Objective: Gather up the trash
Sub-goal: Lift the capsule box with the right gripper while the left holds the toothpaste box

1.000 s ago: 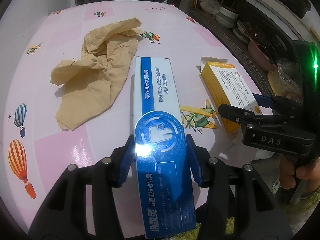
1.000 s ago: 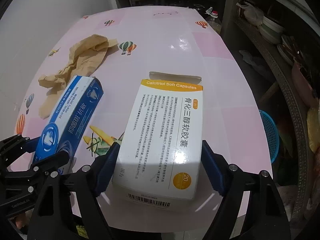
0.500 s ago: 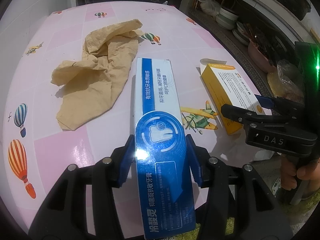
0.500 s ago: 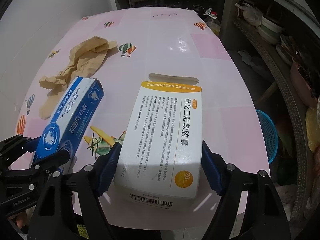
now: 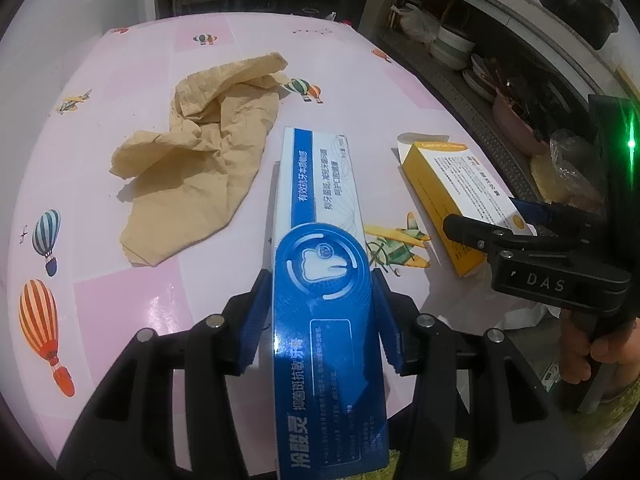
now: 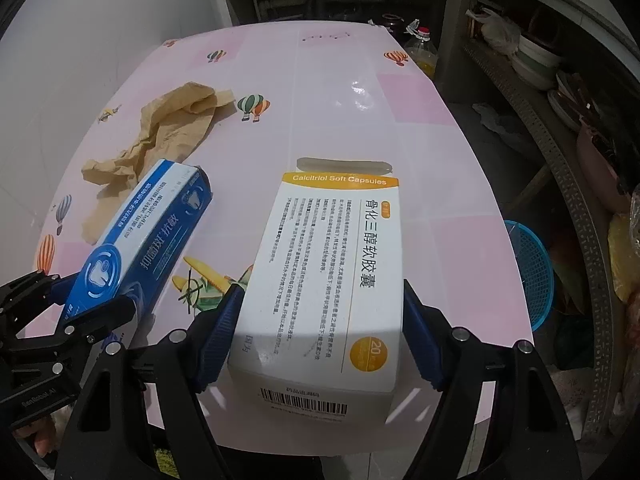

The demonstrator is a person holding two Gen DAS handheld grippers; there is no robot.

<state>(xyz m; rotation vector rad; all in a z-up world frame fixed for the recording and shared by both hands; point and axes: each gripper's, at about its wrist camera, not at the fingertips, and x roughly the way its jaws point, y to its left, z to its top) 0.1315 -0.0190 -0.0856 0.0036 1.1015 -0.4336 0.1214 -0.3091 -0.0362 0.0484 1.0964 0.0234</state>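
A long blue and white toothpaste box (image 5: pixel 320 200) sits tilted between the blue pads of my left gripper (image 5: pixel 318 284), which is shut on its sides. The box's far end is raised off the pink table (image 5: pixel 120 300). My right gripper (image 6: pixel 322 292) is shut on a white and yellow capsule box (image 6: pixel 332 248); a shadow lies on the table just beyond its far end. A crumpled brown paper (image 5: pixel 200 168) lies on the table, beyond and left of both boxes. The right wrist view shows the left gripper (image 6: pixel 80 304) with the toothpaste box (image 6: pixel 152 232) at lower left.
The table (image 6: pixel 320 100) has balloon and plane prints. Right of it stand shelves with bowls (image 5: pixel 452 44), a blue basket (image 6: pixel 532 272) on the floor and a bottle (image 6: pixel 420 48) past the far corner. A person's hand (image 5: pixel 592 352) holds the right gripper's handle.
The right gripper's pads have drawn in slightly against the capsule box. The left gripper and the toothpaste box have stayed where they were.
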